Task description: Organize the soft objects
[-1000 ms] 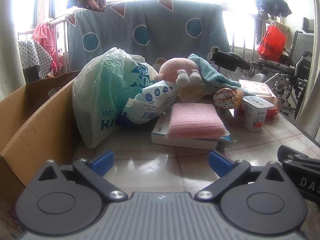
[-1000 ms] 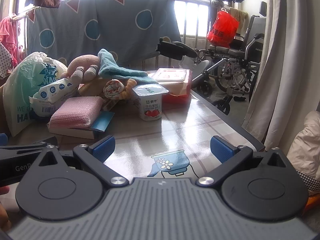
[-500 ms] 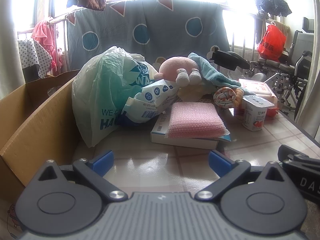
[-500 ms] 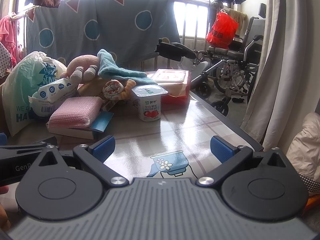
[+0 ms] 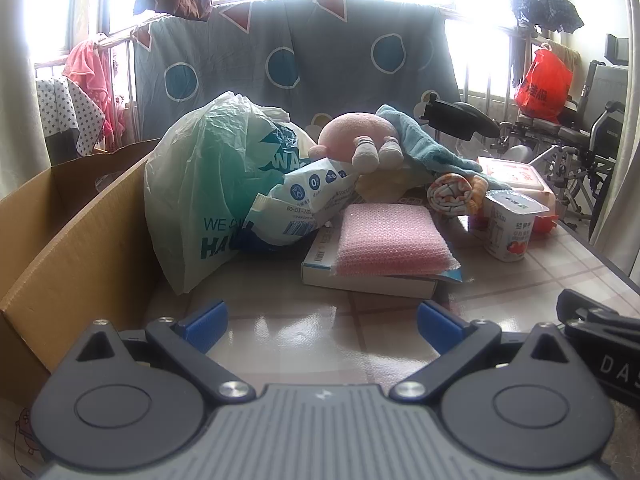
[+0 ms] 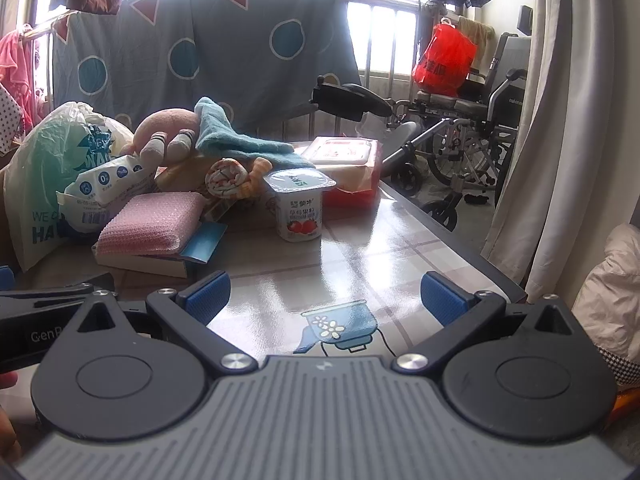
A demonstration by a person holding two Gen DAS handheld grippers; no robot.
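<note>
A pile lies at the back of the table: a pink sponge (image 5: 390, 240) on a white book (image 5: 368, 280), a pink plush toy (image 5: 356, 138), a teal towel (image 5: 424, 148), a rolled orange-patterned cloth (image 5: 454, 196), a wipes pack (image 5: 308, 204) and a green-white plastic bag (image 5: 208, 184). The sponge (image 6: 152, 222), plush (image 6: 166, 134) and towel (image 6: 240, 142) also show in the right wrist view. My left gripper (image 5: 320, 320) is open and empty, short of the book. My right gripper (image 6: 324, 298) is open and empty over the bare table.
A cardboard box (image 5: 76, 248) stands at the left. A yogurt cup (image 6: 300, 206) and a red-and-white box (image 6: 348, 164) stand at mid-right. The table edge (image 6: 472, 256) runs along the right, with wheelchairs (image 6: 472, 136) and a curtain beyond.
Both grippers have drifted very slightly; the scene has shifted a little in each view. Both stay open and nothing on the table has moved.
</note>
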